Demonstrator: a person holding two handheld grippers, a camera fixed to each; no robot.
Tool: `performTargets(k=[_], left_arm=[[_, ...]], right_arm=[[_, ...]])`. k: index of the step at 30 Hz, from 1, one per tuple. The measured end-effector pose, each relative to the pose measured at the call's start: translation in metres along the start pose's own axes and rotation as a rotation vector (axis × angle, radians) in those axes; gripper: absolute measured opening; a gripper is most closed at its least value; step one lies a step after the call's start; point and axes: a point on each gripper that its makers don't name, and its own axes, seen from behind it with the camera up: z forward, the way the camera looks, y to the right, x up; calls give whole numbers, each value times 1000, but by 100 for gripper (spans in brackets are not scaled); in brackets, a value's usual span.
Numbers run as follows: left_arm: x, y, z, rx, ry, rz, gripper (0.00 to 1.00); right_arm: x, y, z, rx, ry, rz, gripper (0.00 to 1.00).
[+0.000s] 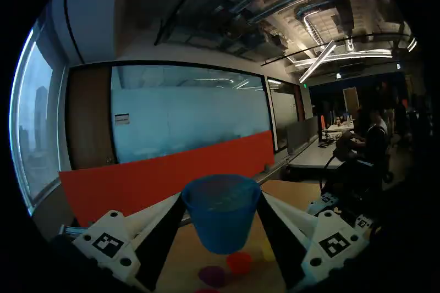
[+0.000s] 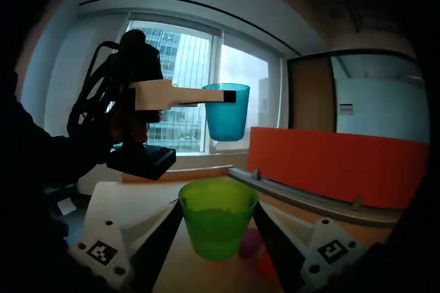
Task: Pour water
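My left gripper (image 1: 221, 221) is shut on a blue cup (image 1: 221, 213), held upright above the wooden table (image 1: 286, 188). The right gripper view shows that same blue cup (image 2: 226, 110) raised high and level in the left gripper (image 2: 220, 96), with a hand (image 2: 129, 122) behind it. My right gripper (image 2: 218, 227) is shut on a green cup (image 2: 218, 217), upright and lower than the blue one. Whether either cup holds water cannot be told.
Small purple (image 1: 212, 275) and orange (image 1: 239, 263) round pieces lie on the table below the cups. An orange partition (image 2: 335, 164) runs along the table's far side. A window (image 2: 181, 89) is behind. A person (image 1: 368, 144) sits at a desk far right.
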Motion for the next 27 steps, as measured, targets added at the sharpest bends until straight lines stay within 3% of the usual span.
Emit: performTargets(k=[9, 27], left_arm=[[-24, -9, -9, 28, -28, -2, 88], [-83, -2, -36, 8, -78, -32, 88]], right_arm=[[0, 5, -8, -19, -12, 8, 90], [-2, 41, -48, -116, -41, 22, 90]])
